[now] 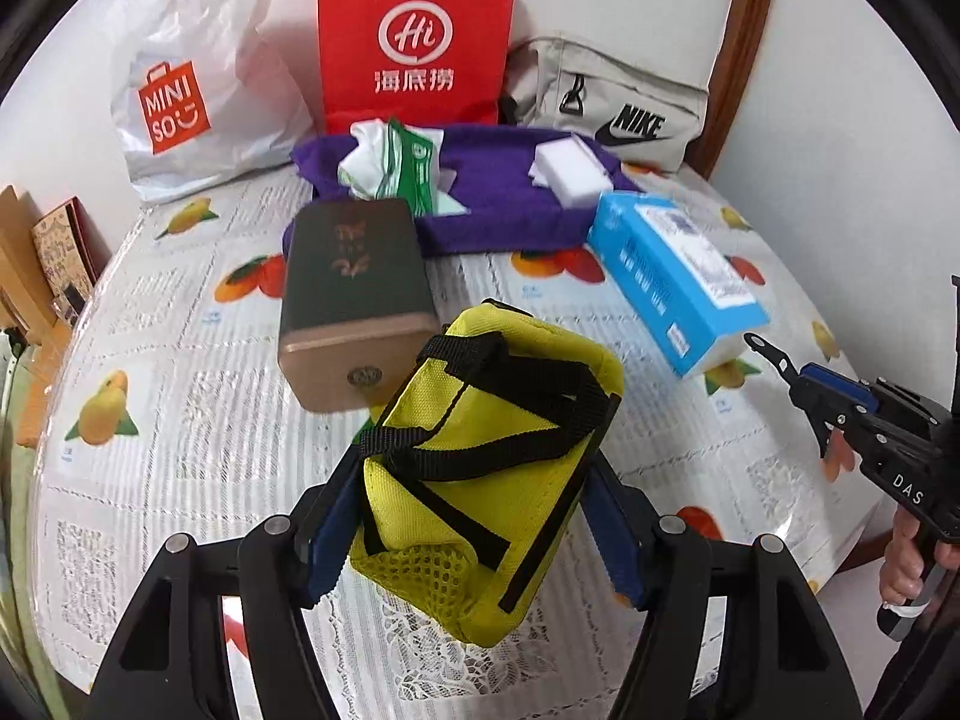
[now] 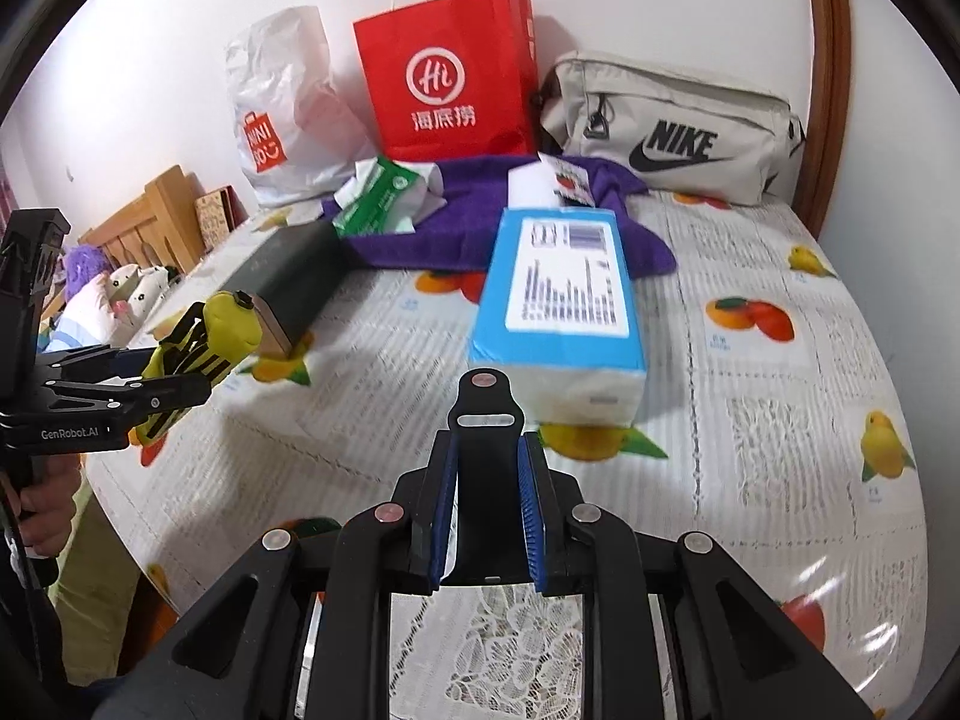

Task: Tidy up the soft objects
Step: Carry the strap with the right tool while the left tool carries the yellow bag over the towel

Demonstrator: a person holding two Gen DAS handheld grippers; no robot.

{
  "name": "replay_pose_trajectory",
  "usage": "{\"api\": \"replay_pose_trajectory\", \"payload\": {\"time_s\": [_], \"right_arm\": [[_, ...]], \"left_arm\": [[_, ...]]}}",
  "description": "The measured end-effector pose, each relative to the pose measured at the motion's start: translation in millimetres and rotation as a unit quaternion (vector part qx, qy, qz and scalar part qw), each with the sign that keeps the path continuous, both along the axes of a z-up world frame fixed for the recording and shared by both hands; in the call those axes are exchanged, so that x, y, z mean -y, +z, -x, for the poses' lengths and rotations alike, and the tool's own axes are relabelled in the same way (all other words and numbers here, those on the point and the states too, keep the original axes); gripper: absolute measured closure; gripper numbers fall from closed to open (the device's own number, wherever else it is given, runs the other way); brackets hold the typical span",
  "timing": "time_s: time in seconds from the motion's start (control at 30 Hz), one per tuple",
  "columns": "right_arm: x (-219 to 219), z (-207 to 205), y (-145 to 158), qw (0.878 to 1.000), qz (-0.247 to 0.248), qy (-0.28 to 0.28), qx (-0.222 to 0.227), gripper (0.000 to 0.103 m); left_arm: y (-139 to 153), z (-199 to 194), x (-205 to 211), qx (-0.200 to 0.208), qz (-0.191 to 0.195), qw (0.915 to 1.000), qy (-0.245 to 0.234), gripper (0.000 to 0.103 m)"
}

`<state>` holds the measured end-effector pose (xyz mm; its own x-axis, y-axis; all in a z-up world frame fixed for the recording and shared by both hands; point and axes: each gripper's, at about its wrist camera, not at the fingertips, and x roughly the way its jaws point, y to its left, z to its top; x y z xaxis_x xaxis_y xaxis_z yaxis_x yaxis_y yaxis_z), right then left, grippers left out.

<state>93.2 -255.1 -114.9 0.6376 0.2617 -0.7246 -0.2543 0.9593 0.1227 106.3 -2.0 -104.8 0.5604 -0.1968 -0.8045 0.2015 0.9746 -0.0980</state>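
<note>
Left wrist view: yellow pouch (image 1: 480, 468) sits clamped between the left gripper (image 1: 474, 534) jaws; right gripper (image 2: 487, 516) jaws closed, empty.

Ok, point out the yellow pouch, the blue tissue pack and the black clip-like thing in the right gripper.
yellow pouch (image 1: 480, 480): left wrist view, middle of its yellow fabric face.
blue tissue pack (image 2: 564, 288): right wrist view, its white printed label.
black clip-like thing (image 2: 487, 468): right wrist view, its flat black body.

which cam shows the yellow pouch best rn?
Left wrist: the yellow pouch fills the centre, clamped between the left gripper pads, straps and mesh pocket clear. Right wrist shows it small at the left edge, side-on and partly hidden by the fingers.
</note>
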Motion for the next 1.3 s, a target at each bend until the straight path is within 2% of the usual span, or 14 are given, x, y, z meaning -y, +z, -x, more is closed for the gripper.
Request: {"api": "replay_pose_trajectory", "payload": {"time_s": [0.7,1.03,1.3], "right_arm": [[4.2,-29.1,51.0,0.999,-0.012,0.007,0.034,0.082],[6.1,-61.4,64.8,0.999,-0.02,0.007,0.042,0.082],[-3.6,-94.1,69.8,0.998,-0.032,0.017,0.049,0.082]], "left_arm": [[50.5,-28.5,-11.4,0.04,0.011,0.9985,0.037,0.036],[66.0,-51.3,-12.9,0.051,0.015,0.9976,0.044,0.036],[67.7,-80.3,-10.7,0.048,0.014,0.9979,0.041,0.036]]}}
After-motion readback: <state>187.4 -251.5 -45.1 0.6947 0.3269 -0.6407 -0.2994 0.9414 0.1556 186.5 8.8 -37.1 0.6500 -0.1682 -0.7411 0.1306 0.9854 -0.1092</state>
